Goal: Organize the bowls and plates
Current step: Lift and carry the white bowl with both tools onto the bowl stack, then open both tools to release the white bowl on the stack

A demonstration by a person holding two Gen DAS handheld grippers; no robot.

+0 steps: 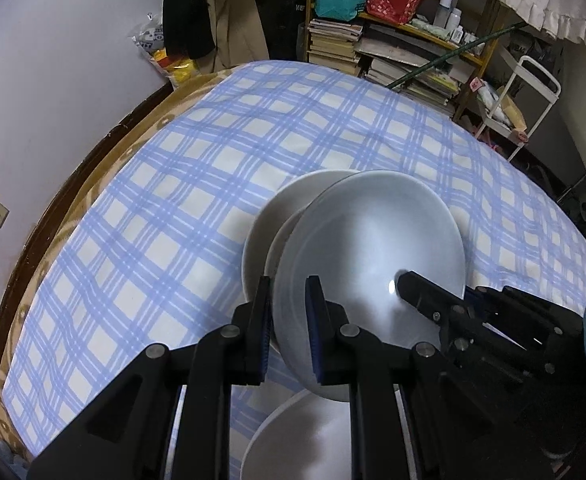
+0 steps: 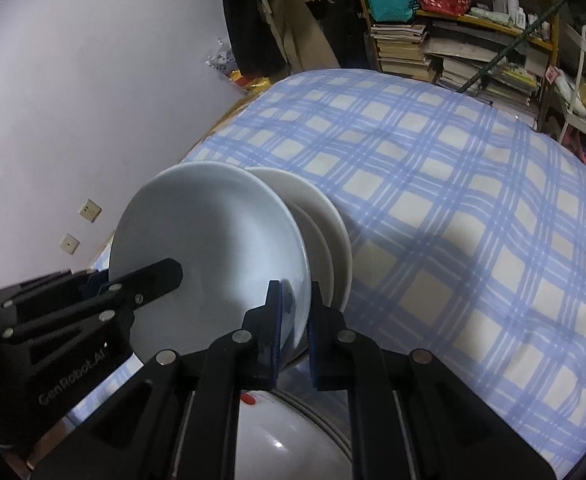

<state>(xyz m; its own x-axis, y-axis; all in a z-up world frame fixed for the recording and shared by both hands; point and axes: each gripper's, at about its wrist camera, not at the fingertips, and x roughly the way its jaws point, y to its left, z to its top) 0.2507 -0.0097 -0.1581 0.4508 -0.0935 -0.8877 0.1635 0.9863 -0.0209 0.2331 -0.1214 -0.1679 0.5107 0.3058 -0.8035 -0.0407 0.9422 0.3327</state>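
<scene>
Black fingers of my left gripper (image 1: 289,292) pinch the near rim of a pale blue-white bowl (image 1: 373,240), holding it tilted on edge above the bed. My right gripper (image 2: 295,300) is clamped on the same bowl's (image 2: 209,236) rim from the opposite side, so both hold it together. Just behind the bowl, touching or nearly so, a white plate (image 1: 269,216) lies on the blue checked sheet (image 1: 197,160). Below my grippers I see another white dish (image 1: 289,436), partly hidden. Beyond the bed stands a cluttered bookshelf (image 1: 405,60) with stacked books and bags, beside a lilac wall (image 1: 61,48).
</scene>
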